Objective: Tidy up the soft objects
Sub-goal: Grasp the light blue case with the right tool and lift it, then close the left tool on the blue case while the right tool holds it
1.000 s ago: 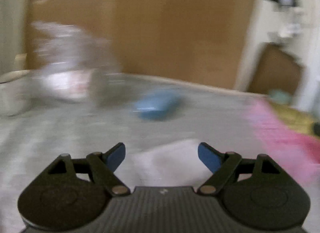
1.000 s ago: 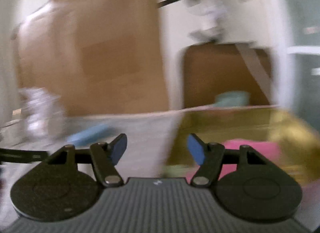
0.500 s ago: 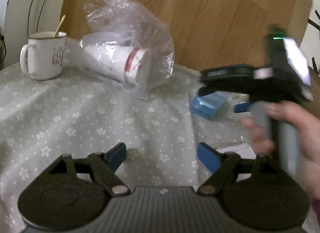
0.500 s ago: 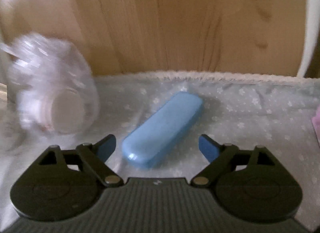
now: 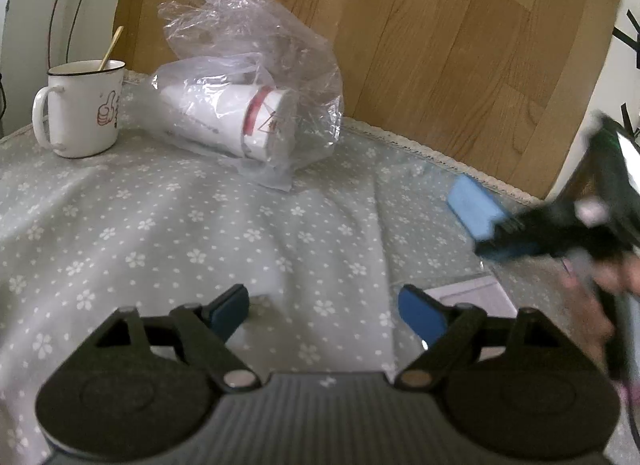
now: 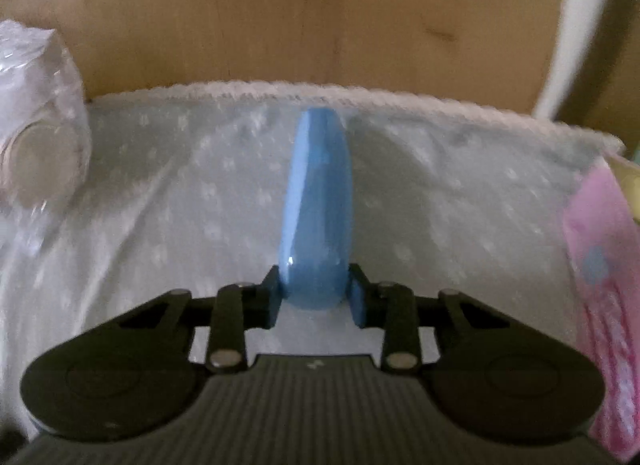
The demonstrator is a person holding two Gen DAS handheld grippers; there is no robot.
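Where the right gripper (image 6: 316, 299) closes its two blue-padded fingers (image 6: 357, 301), they clamp the near end of a smooth, glossy blue case (image 6: 316, 205), an elongated, rounded, hard-looking shell that stands on its narrow edge and runs straight away from the camera. Half a second ago that case lay flat and diagonal between spread fingers; now it is turned on edge and pinched from both sides. Beneath it is a soft grey cloth (image 5: 200, 225) printed with small white flowers, rumpled into shallow folds over the counter and trimmed with a pale lace edge at the back. A pink, blurred soft item (image 6: 600, 285) lies at the right edge, well apart from the case.

The left gripper (image 5: 324, 311) hovers low over the cloth with its fingers spread wide and nothing between them. Just beyond its right finger lies a flat pale card or sheet (image 5: 476, 297). From this view the right gripper appears as a dark blur at far right, on the case (image 5: 472, 205); earlier it was nearer the middle.

Farther back, a crinkled clear plastic bag (image 5: 260, 65) holds a white paper cup (image 5: 232, 125) on its side. Left of it stands a white enamel mug (image 5: 80, 109) with a thumbs-up print and a wooden stick inside. A wood-grain board (image 5: 440, 25) rises behind.
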